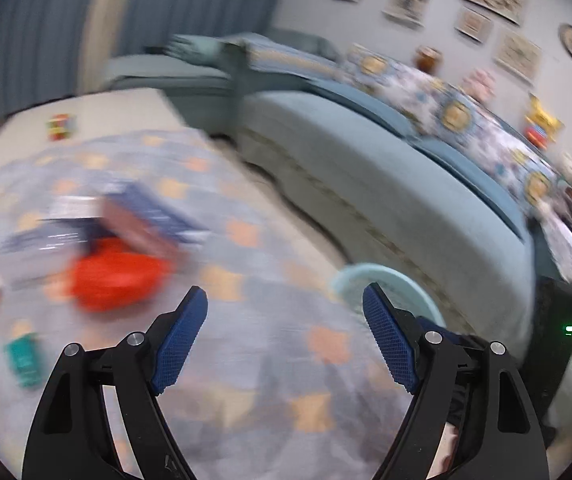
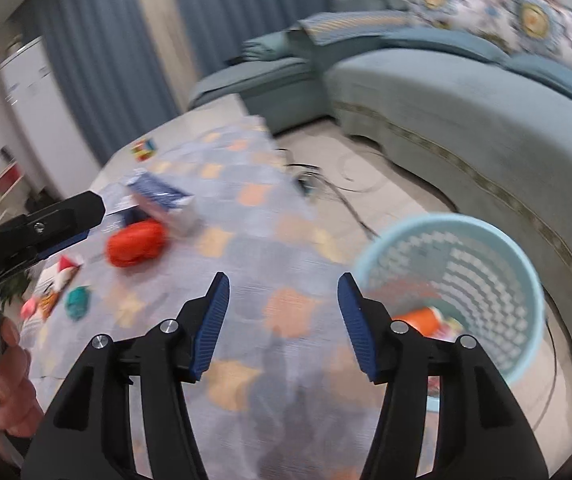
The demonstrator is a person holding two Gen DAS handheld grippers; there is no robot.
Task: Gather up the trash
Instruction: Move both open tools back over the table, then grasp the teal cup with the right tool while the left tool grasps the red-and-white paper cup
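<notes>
- Grippers both sitting empty over the table: left gripper (image 1: 285, 300) showing its blue ribbed pads spread wide, nothing between them
- right gripper (image 2: 284, 288) standing open too, a moderate gap, blue pads gripping nothing
- left gripper (image 2: 86, 206) also showing at the left edge of the right wrist view, with a person's hand (image 2: 10, 384) wrapping its handle below
- light blue round plastic mesh basket (image 2: 521, 280) standing on the floor just beside the table edge, between table and long teal fabric sofa (image 2: 465, 112); orange and mixed-colour trash lying in its bottom
- grey-blue tablecloth with orange squares (image 2: 246, 200) covering the table
- crumpled red-orange plastic bag (image 2: 136, 244) lying mid-table, touching or just beside a blue and white carton (image 2: 162, 196); blur is hiding the contact
- small teal wrapper (image 2: 77, 301) and red-white scraps (image 2: 64, 270) lying near the left table edge, apart from the bag
- both views smearing with motion blur, so finer labels are unreadable
</notes>
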